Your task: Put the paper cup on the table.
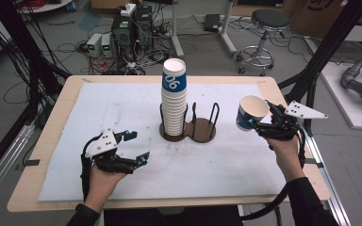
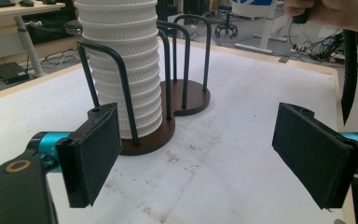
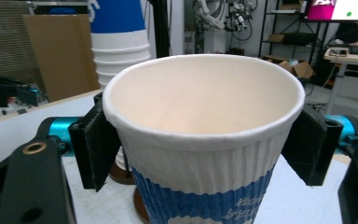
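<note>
Now: one loose paper cup (image 3: 200, 140) clamped between right gripper (image 1: 259, 123) pads; one cup stack (image 1: 174, 99) apart; left gripper (image 1: 134, 148) open, empty.

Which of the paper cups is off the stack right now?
The single cup clamped in the right gripper, held mouth-up right of the holder; all others sit nested in the stack.

Cup (image 3: 205, 140) bottom cut off by the right gripper view's lower edge, stack (image 2: 123, 65) top cut off in the left gripper view, stack's lower cups partly hidden behind holder (image 1: 188, 128) bars, cup's print too small to read.
</note>
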